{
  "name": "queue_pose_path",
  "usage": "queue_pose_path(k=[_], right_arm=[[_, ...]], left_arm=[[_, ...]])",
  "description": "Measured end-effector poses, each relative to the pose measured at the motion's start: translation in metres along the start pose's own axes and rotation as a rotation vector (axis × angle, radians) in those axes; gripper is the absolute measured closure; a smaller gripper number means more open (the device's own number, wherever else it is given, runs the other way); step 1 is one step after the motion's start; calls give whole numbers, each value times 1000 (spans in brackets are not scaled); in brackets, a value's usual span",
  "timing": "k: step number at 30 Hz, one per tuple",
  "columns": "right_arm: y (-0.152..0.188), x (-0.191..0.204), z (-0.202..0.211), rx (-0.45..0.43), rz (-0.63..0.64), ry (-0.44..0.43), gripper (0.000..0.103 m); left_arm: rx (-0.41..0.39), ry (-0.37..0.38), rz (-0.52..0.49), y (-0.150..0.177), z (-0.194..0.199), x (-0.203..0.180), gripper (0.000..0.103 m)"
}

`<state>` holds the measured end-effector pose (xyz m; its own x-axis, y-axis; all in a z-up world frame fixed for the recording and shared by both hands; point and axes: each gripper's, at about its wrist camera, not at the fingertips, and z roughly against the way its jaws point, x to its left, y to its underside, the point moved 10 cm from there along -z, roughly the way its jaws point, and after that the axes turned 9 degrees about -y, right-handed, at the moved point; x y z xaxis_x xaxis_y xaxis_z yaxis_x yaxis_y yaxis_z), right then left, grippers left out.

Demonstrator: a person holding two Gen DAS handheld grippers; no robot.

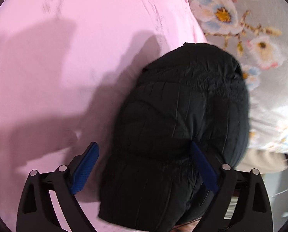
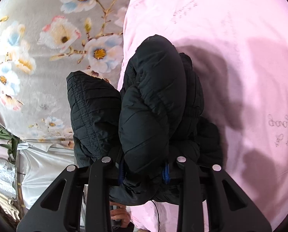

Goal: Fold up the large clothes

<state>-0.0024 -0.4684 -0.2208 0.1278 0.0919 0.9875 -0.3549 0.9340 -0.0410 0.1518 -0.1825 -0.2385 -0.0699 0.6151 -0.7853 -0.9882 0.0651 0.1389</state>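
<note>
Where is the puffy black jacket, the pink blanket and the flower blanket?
black jacket (image 1: 182, 104), left wrist view, on its quilted middle.
pink blanket (image 1: 66, 48), left wrist view, on a bare stretch left of the jacket.
flower blanket (image 2: 37, 58), right wrist view, on the grey cloth among the printed flowers.

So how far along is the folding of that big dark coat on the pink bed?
Partly done: the black padded jacket already lies bunched into a thick bundle on the pink sheet. In hand: the right gripper pinches a puffy fold of it, while the left gripper stands open around the bundle, its fingers not pressing. Left: the bundle looks lumpy, so flattening and final folds probably remain.
</note>
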Motion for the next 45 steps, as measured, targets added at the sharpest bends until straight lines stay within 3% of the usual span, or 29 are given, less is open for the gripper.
queue_pose_path(k=[3, 4, 9, 15, 20, 24, 30, 35, 39, 45], right_arm=[[-4, -4, 0, 0, -10, -6, 76], [-5, -5, 1, 4, -11, -7, 76], [-6, -5, 3, 24, 3, -1, 76], [4, 27, 2, 13, 113, 20, 77], [10, 65, 6, -6, 208, -9, 78], [19, 111, -8, 4, 293, -63, 78], [47, 191, -58, 60, 417, -156, 78], [72, 231, -119, 112, 475, -202, 78], [86, 230, -176, 136, 465, -215, 78], [98, 190, -252, 149, 420, -156, 78]], left_arm=[[29, 154, 22, -1, -16, -10, 5], [27, 170, 13, 0, -18, -12, 5], [-40, 200, -64, -2, -20, -27, 5], [-106, 215, -183, 4, -2, -59, 12], [-157, 241, -333, 10, 38, -102, 13], [-246, 257, -446, 9, 98, -138, 13], [-389, 261, -532, -7, 196, -163, 13], [-469, 230, -555, -36, 260, -156, 13], [-500, 180, -548, -75, 288, -134, 13], [-476, 133, -479, -142, 282, -71, 13]])
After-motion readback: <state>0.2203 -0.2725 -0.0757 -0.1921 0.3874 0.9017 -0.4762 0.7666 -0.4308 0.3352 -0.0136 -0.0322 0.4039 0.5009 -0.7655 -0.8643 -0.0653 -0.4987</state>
